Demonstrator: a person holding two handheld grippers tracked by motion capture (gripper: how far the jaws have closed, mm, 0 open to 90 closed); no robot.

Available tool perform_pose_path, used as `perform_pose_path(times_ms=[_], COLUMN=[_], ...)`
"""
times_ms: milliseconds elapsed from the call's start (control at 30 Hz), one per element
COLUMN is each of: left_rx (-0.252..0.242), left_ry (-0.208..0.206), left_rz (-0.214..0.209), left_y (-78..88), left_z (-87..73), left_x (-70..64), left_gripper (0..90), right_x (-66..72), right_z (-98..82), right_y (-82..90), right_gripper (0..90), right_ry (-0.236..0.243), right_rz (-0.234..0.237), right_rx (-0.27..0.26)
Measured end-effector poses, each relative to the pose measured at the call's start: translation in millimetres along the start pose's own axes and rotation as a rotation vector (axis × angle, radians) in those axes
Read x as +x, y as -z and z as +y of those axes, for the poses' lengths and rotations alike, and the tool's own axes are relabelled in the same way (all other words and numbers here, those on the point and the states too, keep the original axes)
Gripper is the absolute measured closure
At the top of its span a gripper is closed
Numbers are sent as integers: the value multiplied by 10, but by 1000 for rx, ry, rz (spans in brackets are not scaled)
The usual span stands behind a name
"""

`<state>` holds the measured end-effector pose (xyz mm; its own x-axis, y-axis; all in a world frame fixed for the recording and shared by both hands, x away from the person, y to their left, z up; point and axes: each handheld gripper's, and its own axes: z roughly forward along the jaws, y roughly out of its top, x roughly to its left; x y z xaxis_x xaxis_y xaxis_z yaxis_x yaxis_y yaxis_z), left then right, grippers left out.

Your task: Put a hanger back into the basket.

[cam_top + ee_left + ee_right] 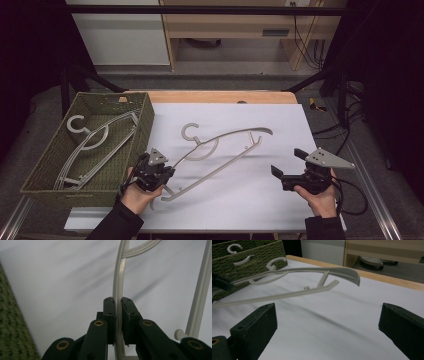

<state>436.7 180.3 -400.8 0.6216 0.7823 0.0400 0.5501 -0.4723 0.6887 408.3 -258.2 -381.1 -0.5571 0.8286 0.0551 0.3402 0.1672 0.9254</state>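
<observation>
White-covered table [260,200], dim workshop | grey hanger [220,150] lifted clear of the sheet, just right of the green woven basket [145,125] | left gripper [159,181] clamped tight on its near arm | right gripper [285,167] right of hanger, jaws wide apart, holding nothing

Left gripper [159,176] grips one end of a grey hanger [225,150] over the white mat [260,200]; the hanger's far end casts a shadow below. Right gripper [286,167] sits apart at the right, jaws wide, nothing between. Green basket [142,125] at left holds another hanger [95,145].
</observation>
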Motion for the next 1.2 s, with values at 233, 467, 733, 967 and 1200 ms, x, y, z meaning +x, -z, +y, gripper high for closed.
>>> perform_pose_path(times_ms=[233, 467, 733, 967, 1200], left_rx=[-65, -132, -139, -176, -164], left_ry=[20, 34, 16, 24, 28], left_rz=[18, 48, 105, 140, 208], left_y=[306, 603, 857, 1151, 1362], left_z=[69, 140, 228, 281, 265], left_x=[145, 333, 603, 919, 1266], left_gripper=[827, 827, 827, 827, 827], right_x=[-2, 2, 1, 6, 3], right_z=[-2, -3, -6, -6, -7], right_y=[-6, -13, -17, -23, -22], right_gripper=[21, 20, 21, 21, 21], right_ry=[2, -2, 0, 2, 1], right_rz=[-1, -1, -2, -1, -3], right_rx=[2, 3, 5, 7, 8])
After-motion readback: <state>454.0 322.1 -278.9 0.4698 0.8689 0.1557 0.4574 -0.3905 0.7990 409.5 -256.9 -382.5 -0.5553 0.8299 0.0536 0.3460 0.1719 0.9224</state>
